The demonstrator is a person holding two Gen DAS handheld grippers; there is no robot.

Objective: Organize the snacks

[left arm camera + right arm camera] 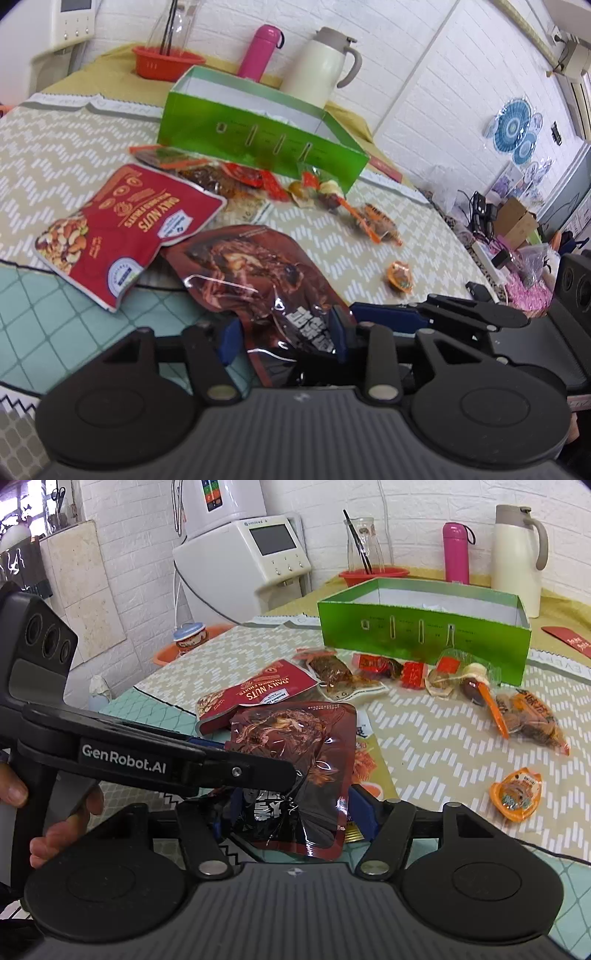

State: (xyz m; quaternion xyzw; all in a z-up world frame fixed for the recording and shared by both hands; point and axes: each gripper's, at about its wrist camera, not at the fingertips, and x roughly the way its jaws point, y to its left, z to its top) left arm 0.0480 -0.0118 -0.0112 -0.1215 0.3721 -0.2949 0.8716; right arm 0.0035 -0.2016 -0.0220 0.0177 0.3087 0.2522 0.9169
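Both tongs, the left tongs [286, 338] and the right tongs [295, 812], are clamped on one glossy dark brown pouch [295, 760] with white lettering, held just above the worktop [443, 738]. At eleven o'clock lies one red packet [122, 229] reading "DAILY NUTS". At twelve stands one open green box [421, 631], with several small wrapped snacks [528, 716] before it; the left tongs' arm reads "GenRobot.AI".

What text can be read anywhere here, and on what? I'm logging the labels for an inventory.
"DAILY NUTS": red nut pouch.
"WITH DRIED FRUITS": same pouch, smaller line.
"GenRobot.AI": left tool's arm.
Dark red pouch: large white characters, partly hidden, unreadable.
Green box: small print by its slots, too small.
White appliance: brand mark above its screen, too blurred.
Small orange packets: print unreadable.
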